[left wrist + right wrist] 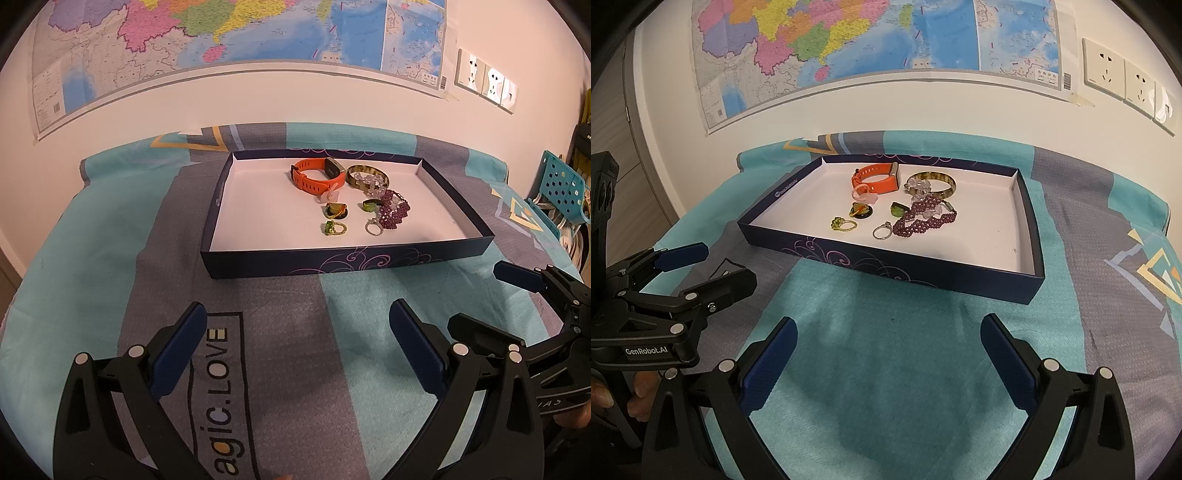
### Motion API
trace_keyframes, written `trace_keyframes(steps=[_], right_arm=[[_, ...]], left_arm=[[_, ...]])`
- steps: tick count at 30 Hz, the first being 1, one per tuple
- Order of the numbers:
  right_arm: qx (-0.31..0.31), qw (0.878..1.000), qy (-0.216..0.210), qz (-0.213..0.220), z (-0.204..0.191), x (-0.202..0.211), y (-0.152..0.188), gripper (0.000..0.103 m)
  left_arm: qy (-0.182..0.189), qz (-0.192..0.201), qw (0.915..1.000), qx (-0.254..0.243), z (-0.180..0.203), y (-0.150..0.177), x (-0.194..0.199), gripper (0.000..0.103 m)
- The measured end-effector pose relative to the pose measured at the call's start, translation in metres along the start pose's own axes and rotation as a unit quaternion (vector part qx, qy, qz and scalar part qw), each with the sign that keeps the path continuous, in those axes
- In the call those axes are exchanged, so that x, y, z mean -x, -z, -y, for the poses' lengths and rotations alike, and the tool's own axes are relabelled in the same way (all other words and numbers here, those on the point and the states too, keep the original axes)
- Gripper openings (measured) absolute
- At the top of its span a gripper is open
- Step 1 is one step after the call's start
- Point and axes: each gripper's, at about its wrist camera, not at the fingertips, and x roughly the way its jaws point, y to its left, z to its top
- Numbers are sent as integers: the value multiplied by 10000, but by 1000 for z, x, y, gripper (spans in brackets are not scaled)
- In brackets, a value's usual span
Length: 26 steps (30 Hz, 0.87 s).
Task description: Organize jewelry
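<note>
Both my grippers hang spread and empty before the jewelry box.

My left gripper [295, 350] and right gripper [888, 363] hold nothing. In the shallow box [1027, 206] lie an orange watch [875, 179], a stiff bangle [936, 182] and a limp garnet bead bracelet [923, 219]. The silver ring [882, 232] looks small and slippery; I would pinch across its band.

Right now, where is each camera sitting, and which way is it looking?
Left wrist: sits on the left claw, looks forward over the cloth at the box and wall map; its own open fingers show, and the right claw at right.
Right wrist: sits on the right claw, looks forward at the box from further right; its open fingers show, plus the left claw and a hand at left.
Both share the box, watch and map.
</note>
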Motion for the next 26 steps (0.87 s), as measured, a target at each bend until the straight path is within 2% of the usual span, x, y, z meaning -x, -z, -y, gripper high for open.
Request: trace_keyframes(steps=[10, 16, 21, 23, 26], right_arm=[[-6, 10000, 3, 13, 1, 0, 0, 96], [11, 10000, 19, 25, 1, 1, 0, 96], [139, 9999, 1, -41, 4, 2, -1, 96], [174, 9997, -51, -155, 13, 3, 0, 96], [168, 9986, 332, -371, 54, 2, 3, 96]], left_arm=[[16, 13, 10000, -16, 0, -1, -2, 97], [16, 154, 9999, -46, 1, -1, 2, 97], [2, 39, 10000, -13, 0, -1, -1, 97], [28, -52, 10000, 55, -6, -1, -3, 97], [20, -90, 9999, 142, -19, 0, -5, 97]])
